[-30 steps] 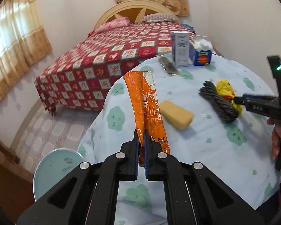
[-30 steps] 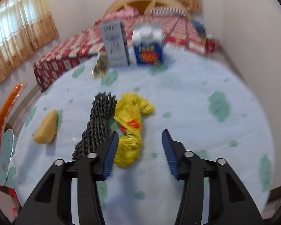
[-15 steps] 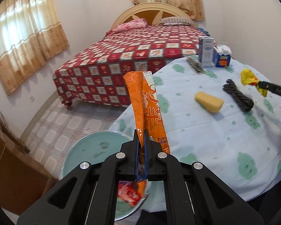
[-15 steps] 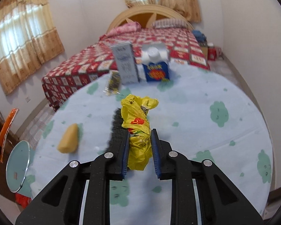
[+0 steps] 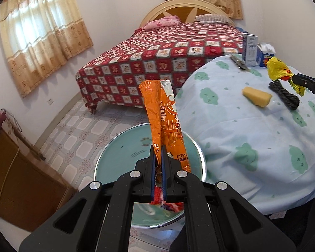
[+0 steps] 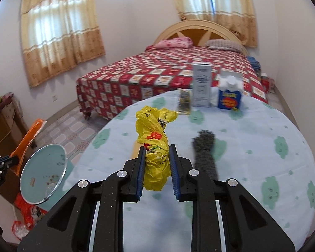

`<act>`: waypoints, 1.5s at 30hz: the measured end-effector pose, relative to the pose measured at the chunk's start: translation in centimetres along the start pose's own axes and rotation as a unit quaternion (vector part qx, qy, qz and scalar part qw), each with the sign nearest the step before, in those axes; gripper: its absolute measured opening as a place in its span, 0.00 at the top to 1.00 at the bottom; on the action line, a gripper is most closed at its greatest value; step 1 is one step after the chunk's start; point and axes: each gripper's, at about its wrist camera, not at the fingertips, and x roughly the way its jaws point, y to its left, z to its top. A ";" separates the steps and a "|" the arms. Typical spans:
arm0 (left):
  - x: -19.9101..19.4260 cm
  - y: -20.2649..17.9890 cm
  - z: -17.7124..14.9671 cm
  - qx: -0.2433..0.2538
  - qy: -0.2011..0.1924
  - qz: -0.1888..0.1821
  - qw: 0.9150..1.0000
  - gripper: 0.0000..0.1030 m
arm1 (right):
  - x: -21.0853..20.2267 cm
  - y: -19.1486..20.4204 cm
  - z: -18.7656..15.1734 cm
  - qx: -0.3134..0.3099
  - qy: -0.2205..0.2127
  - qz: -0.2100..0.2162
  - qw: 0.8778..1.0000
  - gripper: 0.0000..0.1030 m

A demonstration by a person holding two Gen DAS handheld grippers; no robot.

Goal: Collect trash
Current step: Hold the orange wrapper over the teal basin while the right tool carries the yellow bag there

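Glossy orange foil wrapper point(image 5: 163, 121), crinkled yellow plastic bag point(image 6: 155, 147), cotton tablecloth point(image 5: 252, 130).

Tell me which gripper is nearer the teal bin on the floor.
Left. The left gripper, shut on the orange wrapper, hangs directly over the teal bin; the right gripper holds the yellow bag above the table.

Round table point(image 6: 252, 126) under a pale blue cloth with green cloud prints. On it: a yellow sponge point(image 5: 256, 99), right beside it a dark coil of rope point(image 5: 284, 95), and at the far edge a tall grey carton point(image 6: 202, 85), a blue carton point(image 6: 229, 98) and a small dark packet point(image 6: 184, 101) lying flat. Down on the tiled floor point(image 5: 77, 134), a round teal bin point(image 5: 124, 157) stands against the table.
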 end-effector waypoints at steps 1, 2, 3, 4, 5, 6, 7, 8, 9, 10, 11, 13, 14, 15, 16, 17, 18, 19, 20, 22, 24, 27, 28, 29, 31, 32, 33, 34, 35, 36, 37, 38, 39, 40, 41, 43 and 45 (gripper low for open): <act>0.1 0.4 -0.1 -0.004 0.001 0.003 1.000 0.96 | 0.2 0.4 0.0 -0.004 0.001 0.003 1.000 0.78; 0.0 0.4 -0.2 -0.005 0.001 0.004 1.000 0.95 | 0.3 0.7 0.0 -0.007 0.001 0.005 1.000 0.78; 0.0 0.6 -0.3 -0.007 0.001 0.007 1.000 0.96 | 0.4 1.2 0.0 -0.011 0.002 0.008 1.000 0.78; 0.0 0.8 -0.4 -0.010 0.000 0.010 1.000 0.96 | 0.6 1.8 0.1 -0.017 0.001 0.011 1.000 0.78; -0.1 1.0 -0.5 -0.013 -0.001 0.013 1.000 0.95 | 0.7 2.1 0.1 -0.020 0.001 0.012 1.000 0.78; -0.1 1.1 -0.6 -0.016 -0.003 0.016 1.000 0.95 | 1.0 2.4 0.1 -0.022 0.003 0.016 1.000 0.78; -0.2 1.4 -0.7 -0.019 -0.005 0.023 1.000 0.95 | 1.2 2.9 0.2 -0.025 0.003 0.019 0.999 0.78; -0.2 1.7 -0.8 -0.023 -0.008 0.030 0.999 0.95 | 1.4 3.6 0.2 -0.031 0.003 0.022 0.999 0.78; -0.2 1.9 -0.8 -0.027 -0.010 0.035 0.999 0.95 | 1.5 4.0 0.3 -0.034 0.003 0.025 0.999 0.78; -0.3 2.3 -0.9 -0.033 -0.012 0.040 0.999 0.95 | 1.6 4.3 0.3 -0.037 0.003 0.027 0.999 0.78; -0.3 2.6 -0.9 -0.037 -0.013 0.042 0.998 0.95 | 1.7 4.9 0.4 -0.043 0.002 0.030 0.999 0.78; -0.4 3.1 -1.0 -0.043 -0.014 0.047 0.998 0.96 | 1.8 5.8 0.4 -0.050 0.001 0.036 0.998 0.78; -0.4 3.2 -1.0 -0.044 -0.014 0.048 0.998 0.95 | 1.9 6.1 0.5 -0.053 0.001 0.038 0.998 0.78; -0.4 3.3 -1.1 -0.044 -0.014 0.049 0.998 0.95 | 1.9 6.5 0.6 -0.057 0.000 0.040 0.998 0.78; -0.5 3.5 -1.2 -0.045 -0.015 0.052 0.998 0.95 | 2.0 7.0 0.6 -0.061 0.000 0.044 0.997 0.78; -0.5 3.5 -1.3 -0.045 -0.015 0.053 0.998 0.95 | 2.1 7.5 0.7 -0.065 -0.001 0.047 0.997 0.78; -0.4 3.6 -1.3 -0.044 -0.014 0.053 0.998 0.95 | 2.2 7.9 0.8 -0.068 -0.001 0.050 0.996 0.78; -0.4 3.7 -1.4 -0.044 -0.013 0.053 0.998 0.95 | 2.3 8.3 0.8 -0.071 -0.001 0.053 0.996 0.78; -0.4 3.8 -1.5 -0.044 -0.012 0.055 0.997 0.95 | 2.4 8.4 0.9 -0.072 -0.001 0.054 0.996 0.78; -0.3 4.0 -1.7 -0.044 -0.011 0.056 0.997 0.95 | 2.4 9.3 0.9 -0.080 -0.003 0.058 0.995 0.78; -0.3 4.2 -1.8 -0.046 -0.010 0.057 0.997 0.95 | 2.4 9.9 0.9 -0.084 -0.004 0.062 0.995 0.78; -0.4 4.6 -2.1 -0.049 -0.009 0.061 0.997 0.95 | 2.5 10.7 1.0 -0.091 -0.009 0.066 0.994 0.78; -0.4 4.7 -2.1 -0.050 -0.009 0.062 0.997 0.95 | 2.6 11.2 1.0 -0.092 -0.009 0.069 0.993 0.78; -0.3 4.8 -2.1 -0.051 -0.009 0.063 0.997 0.95 | 2.6 11.4 1.0 -0.093 -0.009 0.071 0.993 0.78; -0.2 4.9 -2.1 -0.051 -0.008 0.064 0.997 0.95 | 2.6 11.7 1.0 -0.096 -0.009 0.074 0.993 0.78; -0.2 5.0 -2.2 -0.053 -0.008 0.065 0.996 0.95 | 2.7 12.0 1.0 -0.099 -0.009 0.076 0.992 0.78; -0.2 5.2 -2.2 -0.054 -0.007 0.066 0.996 0.95 | 2.6 12.2 1.0 -0.101 -0.010 0.077 0.992 0.78; -0.2 5.4 -2.3 -0.054 -0.007 0.067 0.996 0.95 | 2.7 12.5 0.9 -0.104 -0.010 0.078 0.991 0.78; -0.3 5.5 -2.4 -0.055 -0.006 0.067 0.996 0.95 | 2.7 12.8 0.9 -0.106 -0.010 0.080 0.991 0.78; -0.3 5.5 -2.4 -0.056 -0.006 0.068 0.996 0.95 | 2.7 12.9 0.9 -0.107 -0.010 0.081 0.991 0.78; -0.3 5.7 -2.4 -0.056 -0.006 0.069 0.996 0.95 | 2.7 13.2 0.9 -0.110 -0.010 0.082 0.990 0.78; -0.3 5.7 -2.4 -0.056 -0.005 0.069 0.996 0.95 | 2.8 13.4 0.9 -0.113 -0.009 0.084 0.990 0.78; -0.3 5.8 -2.5 -0.057 -0.005 0.069 0.996 0.95 | 2.8 13.5 0.9 -0.113 -0.009 0.085 0.990 0.78; -0.3 5.9 -2.5 -0.057 -0.004 0.069 0.996 0.95 | 2.8 13.8 0.9 -0.115 -0.010 0.086 0.990 0.78; -0.3 5.9 -2.6 -0.058 -0.004 0.069 0.996 0.95 | 2.8 13.9 0.8 -0.116 -0.010 0.087 0.989 0.78; -0.3 6.0 -2.7 -0.058 -0.003 0.070 0.996 0.95 | 2.8 14.2 0.8 -0.118 -0.009 0.089 0.989 0.78; -0.2 6.2 -2.8 -0.059 -0.001 0.070 0.996 0.95 | 2.8 14.5 0.8 -0.120 -0.009 0.091 0.989 0.78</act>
